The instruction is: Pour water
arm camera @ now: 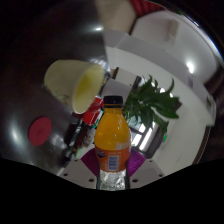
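Observation:
A bottle [113, 140] of orange drink with a black cap [113, 101] and a blue-and-white label stands upright between my fingers. My gripper [112, 168] is shut on it, and the purple pads [90, 160] press on its lower body from both sides. The bottle's bottom part looks clear. A pale yellow cup [75, 85] sits beyond the fingers, up and to the left of the cap, and looks tilted in this view. The bottle's cap is on.
A green leafy plant [152, 100] stands just right of the bottle. A round red object [40, 128] lies to the left, below the cup. A white tabletop [150, 60] stretches behind, with dark surroundings beyond it.

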Available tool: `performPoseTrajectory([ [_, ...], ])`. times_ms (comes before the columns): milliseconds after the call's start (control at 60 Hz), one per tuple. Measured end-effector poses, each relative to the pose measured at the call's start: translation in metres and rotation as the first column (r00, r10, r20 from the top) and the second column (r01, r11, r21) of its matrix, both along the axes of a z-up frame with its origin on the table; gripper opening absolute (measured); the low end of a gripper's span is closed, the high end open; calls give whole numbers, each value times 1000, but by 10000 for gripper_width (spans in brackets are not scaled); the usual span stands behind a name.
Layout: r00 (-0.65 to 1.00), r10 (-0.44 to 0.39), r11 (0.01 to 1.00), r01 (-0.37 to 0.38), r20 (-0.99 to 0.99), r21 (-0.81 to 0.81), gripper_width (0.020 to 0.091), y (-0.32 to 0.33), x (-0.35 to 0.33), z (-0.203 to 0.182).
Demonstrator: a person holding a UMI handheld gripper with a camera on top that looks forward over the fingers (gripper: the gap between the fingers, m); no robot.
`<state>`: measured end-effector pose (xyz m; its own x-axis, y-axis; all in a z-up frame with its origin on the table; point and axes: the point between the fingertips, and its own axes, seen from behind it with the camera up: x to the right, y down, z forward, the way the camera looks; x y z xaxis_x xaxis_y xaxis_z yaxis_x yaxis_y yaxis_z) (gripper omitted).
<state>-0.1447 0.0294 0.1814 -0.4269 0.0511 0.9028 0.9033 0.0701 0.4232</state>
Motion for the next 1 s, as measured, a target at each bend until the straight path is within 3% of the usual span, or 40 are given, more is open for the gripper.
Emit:
performPoseTrajectory([
  [167,861,-70,994,18,-503,-109,326,-6,13,15],
  [383,353,-202,959,-118,-914,-257,344,-17,6,15],
  [517,23,-339,910,-243,-940,-335,342,-20,0,-4],
  [617,-145,-379,894,-313,-914,-321,345,-20,-7,-13],
  [783,-241,-352,908,-321,-904,-268,340,-5,4,-31],
  [917,-274,-379,901,-325,-884,-286,342,7,6,-59],
  [933,-275,-383,901,-321,-882,-291,383,7,9,-64],
  [950,-295,-355,910,-325,-887,-256,346,9,10,-57],
  [1000,-309,-340,918,-315,-888,-241,345,10,14,-57],
])
